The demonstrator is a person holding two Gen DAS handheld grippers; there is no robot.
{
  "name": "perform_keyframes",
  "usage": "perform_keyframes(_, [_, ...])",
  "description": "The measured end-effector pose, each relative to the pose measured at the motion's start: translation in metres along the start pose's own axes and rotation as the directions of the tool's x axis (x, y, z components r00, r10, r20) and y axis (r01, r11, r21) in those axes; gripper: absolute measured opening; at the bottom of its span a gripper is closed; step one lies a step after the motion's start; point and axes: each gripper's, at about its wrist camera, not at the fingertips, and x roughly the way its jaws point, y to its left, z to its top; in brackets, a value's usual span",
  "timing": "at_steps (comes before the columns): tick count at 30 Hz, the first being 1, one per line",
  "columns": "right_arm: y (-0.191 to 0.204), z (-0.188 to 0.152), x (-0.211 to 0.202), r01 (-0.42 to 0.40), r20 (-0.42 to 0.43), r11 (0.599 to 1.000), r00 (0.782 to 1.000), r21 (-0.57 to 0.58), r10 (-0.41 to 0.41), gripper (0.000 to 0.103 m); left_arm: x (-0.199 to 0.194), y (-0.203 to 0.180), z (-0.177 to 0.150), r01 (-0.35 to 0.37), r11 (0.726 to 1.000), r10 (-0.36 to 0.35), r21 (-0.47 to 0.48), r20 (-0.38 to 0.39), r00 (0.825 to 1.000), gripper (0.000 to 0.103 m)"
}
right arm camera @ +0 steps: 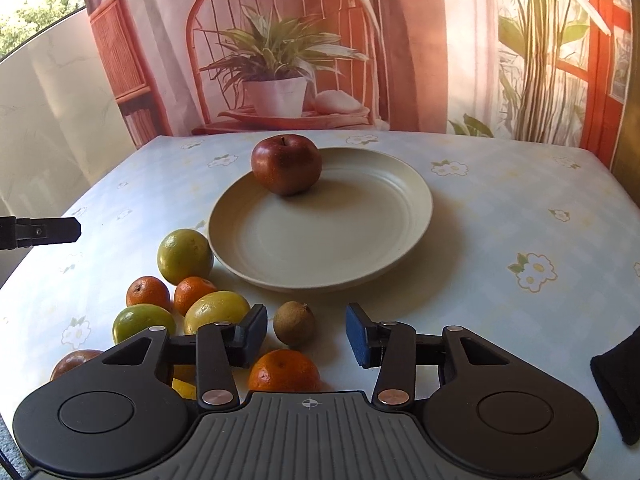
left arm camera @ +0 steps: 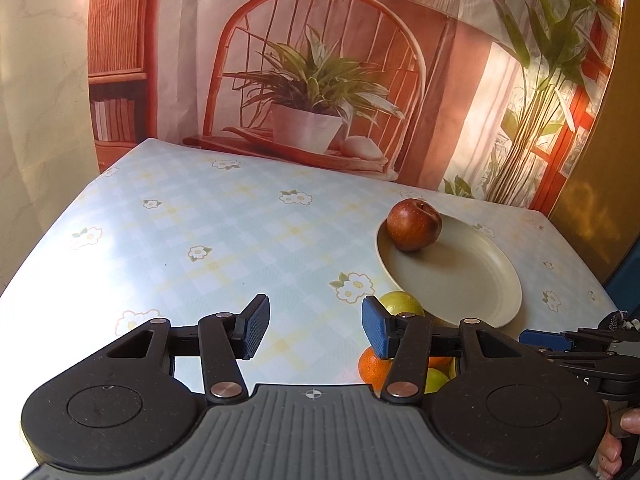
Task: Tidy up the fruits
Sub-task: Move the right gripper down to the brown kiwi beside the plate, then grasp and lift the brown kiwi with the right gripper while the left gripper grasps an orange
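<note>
Reaching for the next fruit

One apple (right arm camera: 286, 164) sits on the plate (right arm camera: 360, 256); right gripper (right arm camera: 306, 334), jaws apart and empty, straddles the kiwi (right arm camera: 293, 322). Left gripper (left arm camera: 316, 330) hangs empty. Next, I judge: close squarely.

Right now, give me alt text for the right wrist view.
One red apple sits at the far edge of a cream plate. The open right gripper hovers over loose fruit: a kiwi, oranges and limes on the tablecloth.
</note>
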Motion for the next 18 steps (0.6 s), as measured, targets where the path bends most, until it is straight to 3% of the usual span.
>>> perform_keyframes(13, [-0.007, 0.001, 0.022, -0.074, -0.073, 0.997, 0.995, 0.009, 0.074, 0.026, 0.007, -0.006, -0.001, 0.028, 1.0, -0.028, 0.006, -0.03, 0.999, 0.054])
perform_keyframes(18, [-0.011, -0.001, 0.019, -0.114, -0.05, 0.993, 0.992, 0.013, 0.115, 0.023, 0.011, -0.008, -0.002, 0.045, 0.999, -0.044, 0.006, -0.048, 0.998, 0.054])
